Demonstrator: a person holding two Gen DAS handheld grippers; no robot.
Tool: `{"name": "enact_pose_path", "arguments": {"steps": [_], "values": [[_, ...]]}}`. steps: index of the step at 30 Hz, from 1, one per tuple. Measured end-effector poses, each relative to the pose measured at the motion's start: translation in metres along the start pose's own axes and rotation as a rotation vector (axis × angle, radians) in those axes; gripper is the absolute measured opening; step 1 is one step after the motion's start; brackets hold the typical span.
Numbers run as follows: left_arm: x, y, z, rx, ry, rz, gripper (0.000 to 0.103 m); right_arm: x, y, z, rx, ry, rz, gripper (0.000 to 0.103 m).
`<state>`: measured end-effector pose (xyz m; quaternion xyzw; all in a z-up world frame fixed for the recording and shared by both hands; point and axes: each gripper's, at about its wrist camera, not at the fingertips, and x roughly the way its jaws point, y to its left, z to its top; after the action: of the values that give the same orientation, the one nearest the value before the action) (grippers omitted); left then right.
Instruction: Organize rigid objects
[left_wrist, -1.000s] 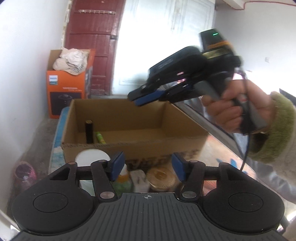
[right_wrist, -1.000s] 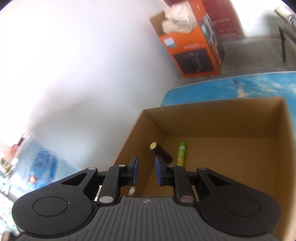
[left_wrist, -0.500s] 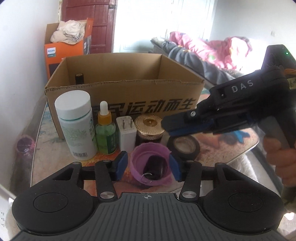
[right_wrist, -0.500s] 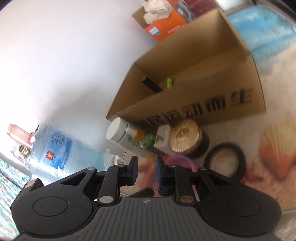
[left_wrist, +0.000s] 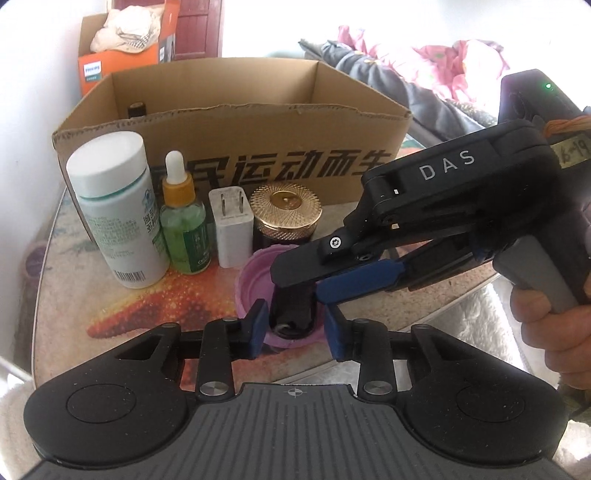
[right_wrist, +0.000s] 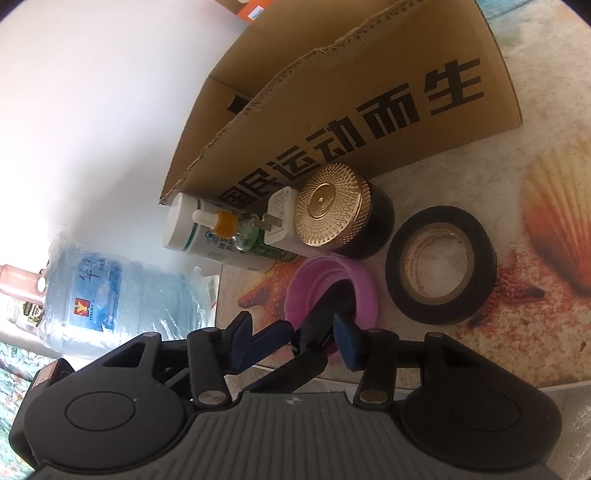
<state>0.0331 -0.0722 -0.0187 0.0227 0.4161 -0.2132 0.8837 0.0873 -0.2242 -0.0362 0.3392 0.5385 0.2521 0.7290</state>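
While only a dark tube (left_wrist: 136, 109) is seen inside the cardboard box (left_wrist: 236, 122), most items are left on the table (left_wrist: 74, 295). The left gripper (left_wrist: 295, 325) jaws are closing around the purple cup (left_wrist: 255, 273), not yet pressed; the right gripper (left_wrist: 314, 284) jaws are opening over it, nothing held.
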Motion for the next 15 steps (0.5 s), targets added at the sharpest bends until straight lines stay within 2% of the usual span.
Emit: {"name": "enact_pose_path", "arguments": {"steps": [9,15], "values": [[0.005,0.006,0.006,-0.021,0.016,-0.023,0.033,0.006,0.0,0.01,0.013,0.017,-0.025,0.049],[0.009,0.007,0.009,-0.017,0.012,-0.016,0.035,0.012,0.012,0.01,-0.079,0.022,-0.062,0.047]]}}
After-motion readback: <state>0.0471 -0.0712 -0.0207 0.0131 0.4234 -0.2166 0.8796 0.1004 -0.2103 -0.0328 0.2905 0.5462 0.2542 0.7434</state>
